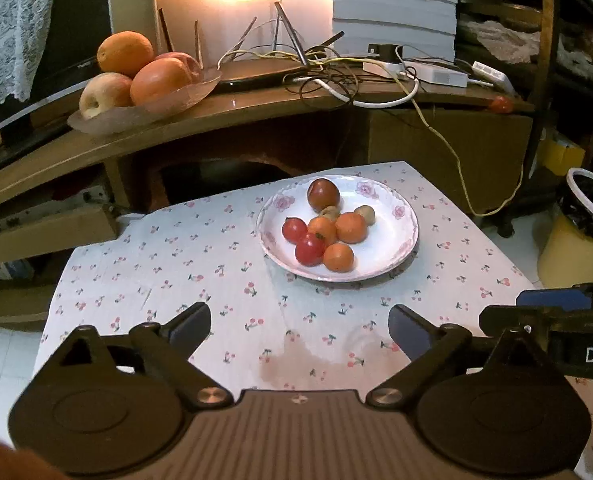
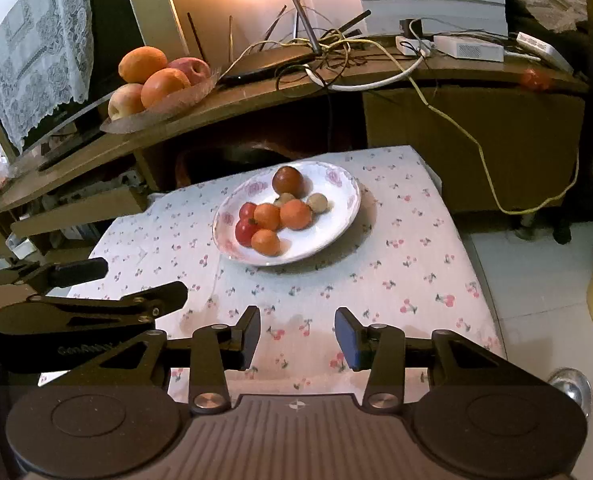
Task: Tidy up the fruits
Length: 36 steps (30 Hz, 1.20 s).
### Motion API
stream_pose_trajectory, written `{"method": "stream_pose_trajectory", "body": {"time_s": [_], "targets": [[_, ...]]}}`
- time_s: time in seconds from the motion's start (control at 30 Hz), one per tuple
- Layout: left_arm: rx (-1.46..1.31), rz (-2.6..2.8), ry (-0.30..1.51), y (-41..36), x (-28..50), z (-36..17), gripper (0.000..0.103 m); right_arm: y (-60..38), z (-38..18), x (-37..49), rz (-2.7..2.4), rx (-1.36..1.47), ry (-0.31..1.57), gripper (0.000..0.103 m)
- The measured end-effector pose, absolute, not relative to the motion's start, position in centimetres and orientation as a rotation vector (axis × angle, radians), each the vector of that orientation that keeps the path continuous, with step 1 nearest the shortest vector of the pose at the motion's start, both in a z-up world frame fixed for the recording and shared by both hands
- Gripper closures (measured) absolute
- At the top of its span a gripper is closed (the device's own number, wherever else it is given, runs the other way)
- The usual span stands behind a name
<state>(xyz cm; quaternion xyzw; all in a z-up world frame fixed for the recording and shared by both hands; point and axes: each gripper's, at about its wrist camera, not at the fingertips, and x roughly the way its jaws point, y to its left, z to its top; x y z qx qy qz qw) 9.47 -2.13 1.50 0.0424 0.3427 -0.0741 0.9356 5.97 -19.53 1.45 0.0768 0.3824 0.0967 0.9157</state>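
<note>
Two empty claws, left claw and right claw, hover spread wide near the fruit plate on the tabletop.

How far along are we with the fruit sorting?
Nothing looks sorted: the small fruits are mixed on the white plate, with larger fruit on the shelf tray. Left gripper and right gripper are open and empty over the tablecloth. All picking remains.

Small table under cherry-print cloth, white floral plate of small fruits on it
</note>
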Motion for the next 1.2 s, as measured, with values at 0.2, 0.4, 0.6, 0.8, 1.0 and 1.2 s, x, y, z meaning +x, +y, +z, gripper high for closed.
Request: {"method": "stream_pose_trajectory", "body": {"time_s": [0.2, 0.4, 0.6, 0.8, 1.0, 1.2], "targets": [[0.102, -0.129, 0.705, -2.0, 7.9, 1.3, 0.0, -19.0, 1.4, 4.4, 0.202, 0.153, 0.795, 0.058], [0.097, -0.127, 0.72, -1.8, 6.4, 1.0, 0.0, -18.5, 1.3, 3.3, 0.205, 0.146, 0.796, 0.058], [0.097, -0.121, 0.733, -1.5, 5.2, 0.8, 0.0, -18.2, 1.2, 2.1, 0.2, 0.14, 0.802, 0.058], [0.09, -0.124, 0.737, -1.3, 3.9, 0.8, 0.0, -17.6, 1.2, 1.0, 0.207, 0.127, 0.804, 0.057], [0.093, -0.124, 0.733, -1.1, 2.6, 0.9, 0.0, -17.0, 1.0, -0.2, 0.212, 0.113, 0.804, 0.057], [0.092, -0.126, 0.734, -0.9, 1.4, 0.8, 0.0, -16.8, 1.0, -1.4, 0.208, 0.108, 0.798, 0.056]]}}
